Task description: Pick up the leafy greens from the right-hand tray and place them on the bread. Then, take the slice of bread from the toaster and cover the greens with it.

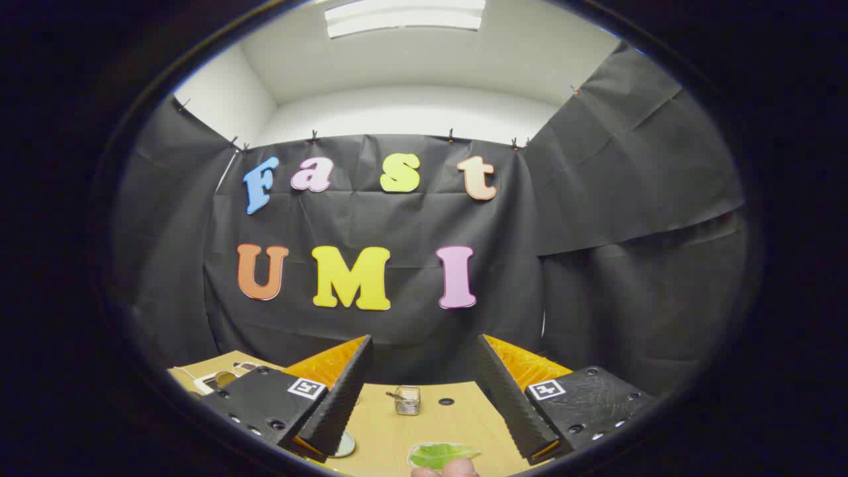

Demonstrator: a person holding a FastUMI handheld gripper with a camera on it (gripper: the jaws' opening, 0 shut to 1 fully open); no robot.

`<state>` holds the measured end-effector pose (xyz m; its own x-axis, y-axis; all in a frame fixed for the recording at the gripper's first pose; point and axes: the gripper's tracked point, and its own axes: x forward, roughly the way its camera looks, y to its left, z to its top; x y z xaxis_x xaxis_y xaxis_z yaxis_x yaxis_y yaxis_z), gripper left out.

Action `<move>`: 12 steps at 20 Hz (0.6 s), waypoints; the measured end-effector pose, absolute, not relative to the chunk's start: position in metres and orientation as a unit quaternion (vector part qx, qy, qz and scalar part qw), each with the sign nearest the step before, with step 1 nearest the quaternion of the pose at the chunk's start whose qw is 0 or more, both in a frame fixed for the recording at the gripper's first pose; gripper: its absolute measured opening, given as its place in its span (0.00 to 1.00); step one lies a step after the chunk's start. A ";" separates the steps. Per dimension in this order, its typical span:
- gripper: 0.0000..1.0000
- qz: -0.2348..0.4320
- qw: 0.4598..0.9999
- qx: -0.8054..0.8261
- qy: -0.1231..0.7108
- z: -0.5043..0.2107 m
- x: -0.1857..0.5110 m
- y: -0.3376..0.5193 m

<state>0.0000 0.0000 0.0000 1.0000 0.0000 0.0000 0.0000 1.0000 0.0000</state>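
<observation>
**Greens wait low between open jaws**

The gripper (424,397) hangs with jaws spread wide and empty. The leafy greens (440,454) lie on the bench (457,417) just below and between them, long axis crosswise; a small toaster (407,400) stands beyond.

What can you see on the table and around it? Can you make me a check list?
Surface: light wooden table with a small dark hole.
Job's things: leafy greens between the fingers, near a fingertip; bread and toaster cannot be made out.
Clutter: small wire holder beyond the fingers; round disc by the left finger; pale objects at the far left.
Grippers: gripper open, fingers wide apart, holding nothing.
Cables: thin white cable at the far left.
Surroundings: black cloth wall, ceiling light.
</observation>
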 end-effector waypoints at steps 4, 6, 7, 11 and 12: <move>0.95 -0.001 1.000 -0.001 0.004 0.000 0.003 -0.006; 0.95 0.000 1.000 0.000 0.008 -0.002 0.004 -0.007; 0.95 0.001 1.000 0.000 0.010 -0.002 0.004 -0.007; 0.95 0.005 1.000 0.000 0.014 -0.004 0.006 -0.008; 0.95 0.006 1.000 -0.001 0.015 -0.003 0.006 -0.008</move>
<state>0.0058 -0.0077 -0.0028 0.9995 0.0128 -0.0295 -0.0128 0.9999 -0.0017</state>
